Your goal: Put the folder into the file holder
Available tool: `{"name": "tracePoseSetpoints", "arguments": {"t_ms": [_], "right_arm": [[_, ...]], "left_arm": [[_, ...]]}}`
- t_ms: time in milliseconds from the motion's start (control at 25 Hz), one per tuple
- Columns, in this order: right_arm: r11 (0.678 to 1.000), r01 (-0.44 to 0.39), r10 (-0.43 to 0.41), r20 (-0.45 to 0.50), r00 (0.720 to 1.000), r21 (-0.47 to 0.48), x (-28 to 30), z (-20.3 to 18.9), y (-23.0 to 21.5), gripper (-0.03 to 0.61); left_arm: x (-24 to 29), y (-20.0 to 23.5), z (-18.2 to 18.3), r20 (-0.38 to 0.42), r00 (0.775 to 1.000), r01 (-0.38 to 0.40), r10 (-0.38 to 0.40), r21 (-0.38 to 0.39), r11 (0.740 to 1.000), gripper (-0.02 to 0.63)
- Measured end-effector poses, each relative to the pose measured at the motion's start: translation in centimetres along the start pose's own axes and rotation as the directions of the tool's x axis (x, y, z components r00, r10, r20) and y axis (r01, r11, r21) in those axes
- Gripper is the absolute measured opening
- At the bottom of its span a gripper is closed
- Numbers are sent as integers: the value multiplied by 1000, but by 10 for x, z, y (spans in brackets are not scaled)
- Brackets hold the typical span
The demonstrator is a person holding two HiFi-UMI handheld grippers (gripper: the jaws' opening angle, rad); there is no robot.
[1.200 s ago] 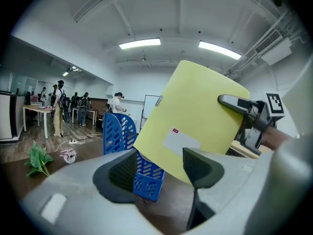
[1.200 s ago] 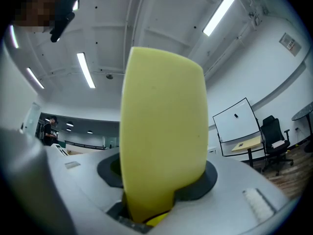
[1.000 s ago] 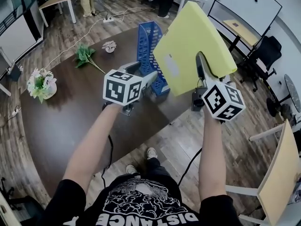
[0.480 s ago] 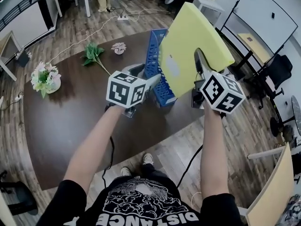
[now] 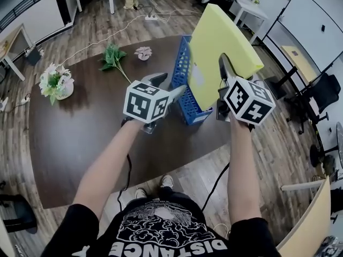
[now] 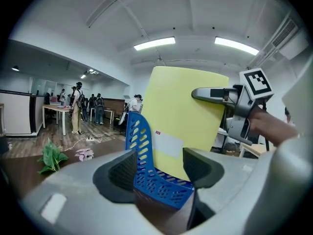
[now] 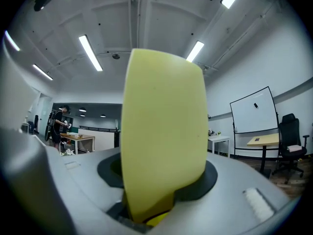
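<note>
In the upper middle, the right gripper (image 5: 222, 64) is pinching the yellow folder (image 5: 220, 31) by the blue file holder (image 5: 182, 71). The left gripper (image 5: 179, 91) is hanging open, empty.

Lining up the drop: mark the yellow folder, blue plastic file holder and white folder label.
yellow folder (image 5: 225, 36): head view, cover middle
blue plastic file holder (image 5: 182, 74): head view, side wall
white folder label (image 6: 168, 146): left gripper view, centre

Left arm (image 5: 104, 167), right arm (image 5: 238, 170) extended forward; left hand-held gripper (image 6: 157, 168) jaws apart; right hand-held gripper (image 7: 161, 177) jaws clamped.
</note>
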State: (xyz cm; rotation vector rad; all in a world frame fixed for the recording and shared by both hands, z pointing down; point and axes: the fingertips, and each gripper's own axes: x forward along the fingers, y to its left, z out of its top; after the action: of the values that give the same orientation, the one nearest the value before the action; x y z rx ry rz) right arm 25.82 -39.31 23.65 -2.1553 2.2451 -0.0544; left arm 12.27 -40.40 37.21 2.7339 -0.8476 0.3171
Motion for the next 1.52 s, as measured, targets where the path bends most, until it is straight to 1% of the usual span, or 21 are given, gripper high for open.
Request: {"name": "tracePoseSetpoints", "arguments": {"t_ms": [200,600,800,1320,1520], "right_arm": [[1000,-6,6,-24,1000,-4,10,-11,3,218],[999,-8,3,-96,995,-50,25,-60,12,219],[999,0,-7,-117,993,-54,28,-80,14,219],[998,19,-27,-142,989,-57,32,-116,16,224],[999,18,-25,-148,989,-46,31,-126,17,238]], "left_arm": [[0,3,1,1,1000,-6,6,4,1000,303],[2,13,-7,-16,1000,-21,21,-6,1000,302],[0,19,-9,-21,999,-32,32,-8,999,302],[-4,28,-13,-29,999,-46,46,-10,999,302],[-7,28,-12,-30,998,-47,47,-10,999,302]]}}
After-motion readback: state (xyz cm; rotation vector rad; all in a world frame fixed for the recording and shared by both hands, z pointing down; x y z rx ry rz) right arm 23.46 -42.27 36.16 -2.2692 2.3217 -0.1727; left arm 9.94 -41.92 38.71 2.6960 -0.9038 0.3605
